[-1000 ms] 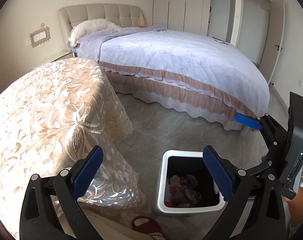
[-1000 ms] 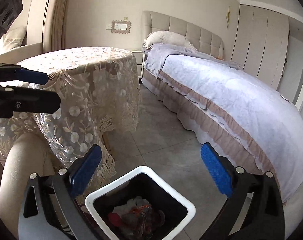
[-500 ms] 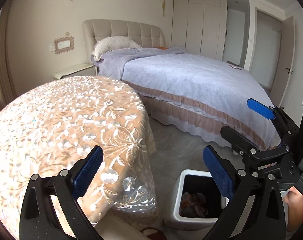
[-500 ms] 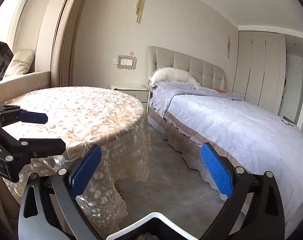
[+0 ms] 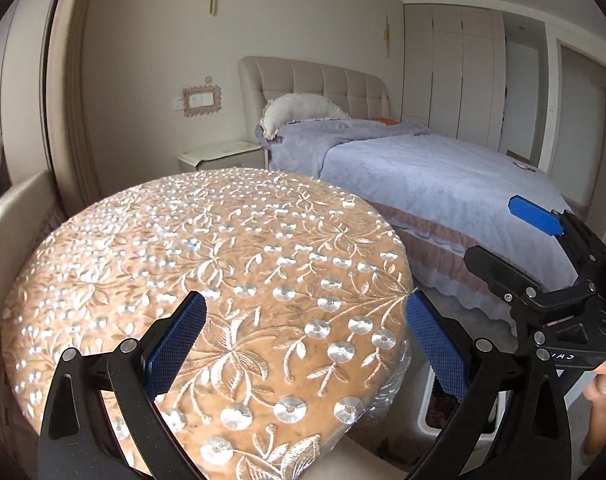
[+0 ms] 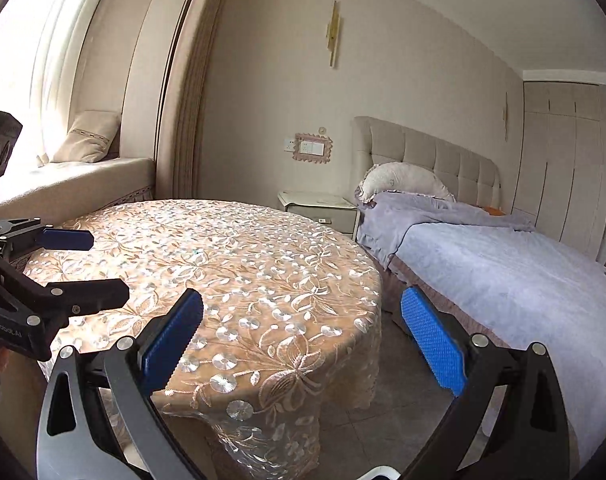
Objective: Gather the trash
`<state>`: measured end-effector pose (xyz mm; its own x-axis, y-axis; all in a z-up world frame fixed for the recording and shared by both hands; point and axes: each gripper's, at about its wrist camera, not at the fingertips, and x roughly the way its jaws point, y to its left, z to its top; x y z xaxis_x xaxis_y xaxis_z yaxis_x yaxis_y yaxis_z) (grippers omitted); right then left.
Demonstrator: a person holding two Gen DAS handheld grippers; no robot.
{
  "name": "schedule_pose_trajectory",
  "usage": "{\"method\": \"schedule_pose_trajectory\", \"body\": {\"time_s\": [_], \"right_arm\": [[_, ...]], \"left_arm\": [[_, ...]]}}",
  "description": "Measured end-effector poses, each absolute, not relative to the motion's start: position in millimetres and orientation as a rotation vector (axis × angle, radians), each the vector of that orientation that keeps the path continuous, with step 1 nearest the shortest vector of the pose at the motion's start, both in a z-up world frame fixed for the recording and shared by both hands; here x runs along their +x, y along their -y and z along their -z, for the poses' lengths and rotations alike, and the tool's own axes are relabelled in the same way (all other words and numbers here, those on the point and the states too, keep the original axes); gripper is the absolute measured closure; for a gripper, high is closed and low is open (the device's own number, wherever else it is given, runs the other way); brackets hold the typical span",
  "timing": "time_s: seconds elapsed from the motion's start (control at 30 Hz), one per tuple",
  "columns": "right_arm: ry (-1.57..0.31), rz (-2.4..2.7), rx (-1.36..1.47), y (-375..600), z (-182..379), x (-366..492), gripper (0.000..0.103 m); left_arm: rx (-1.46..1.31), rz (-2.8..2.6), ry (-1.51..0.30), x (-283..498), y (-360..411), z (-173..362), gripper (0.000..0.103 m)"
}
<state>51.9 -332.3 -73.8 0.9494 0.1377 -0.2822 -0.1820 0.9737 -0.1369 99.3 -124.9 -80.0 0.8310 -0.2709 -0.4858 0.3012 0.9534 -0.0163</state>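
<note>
L gripper (image 5: pixel 303 344) is spread wide, nothing between the pads; it hangs above the near edge of the round table (image 5: pixel 191 248), pointing across the lace cloth toward the bed (image 5: pixel 443 184). R gripper (image 6: pixel 303 340) is spread just as wide and empty too, sitting to the right of the L one, over the table's near right edge.

Key relation: no loose trash shows on the cloth or the floor from either cam. The only trash in sight is what's already in the white bin (image 5: pixel 433 412), which sits low and to the right of the L gripper, tucked behind its right finger and just beside the table's drape. From the R gripper the bin is straight below and behind the tips, so R is prob. the nearer hand for any drop. A small bluish speck on the cloth ahead of both tools is too small to call.

View diffs, left to right: L cam shows the bin's wall, a bit of its dark inside, and the R gripper from the side w/ a bit of the person's hand (image 5: pixel 605 392) behind it. R cam shows only a sliver of white rim at the bottom edge, but adds the window seat (image 6: pixel 75 176) w/ a cushion (image 6: pixel 89 136) and the L gripper from the side.

Judgement: the next move is a search; neither hand has a target yet.
</note>
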Motion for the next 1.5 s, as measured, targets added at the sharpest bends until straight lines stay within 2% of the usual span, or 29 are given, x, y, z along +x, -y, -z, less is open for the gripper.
{"method": "schedule_pose_trajectory", "body": {"time_s": [0.13, 0.4, 0.67, 1.5], "right_arm": [[-0.271, -0.165, -0.182, 306, 64, 57, 0.004], [-0.263, -0.166, -0.159, 265, 49, 69, 0.004], [-0.251, -0.179, -0.175, 233, 40, 73, 0.004], [-0.243, -0.178, -0.231, 214, 39, 67, 0.004]], "left_arm": [[0.014, 0.269, -0.485, 97, 95, 68, 0.005], [0.134, 0.009, -0.396, 85, 64, 55, 0.005], [0.090, 0.037, -0.401, 81, 34, 47, 0.005], [0.082, 0.059, -0.371, 72, 25, 37, 0.005]]}}
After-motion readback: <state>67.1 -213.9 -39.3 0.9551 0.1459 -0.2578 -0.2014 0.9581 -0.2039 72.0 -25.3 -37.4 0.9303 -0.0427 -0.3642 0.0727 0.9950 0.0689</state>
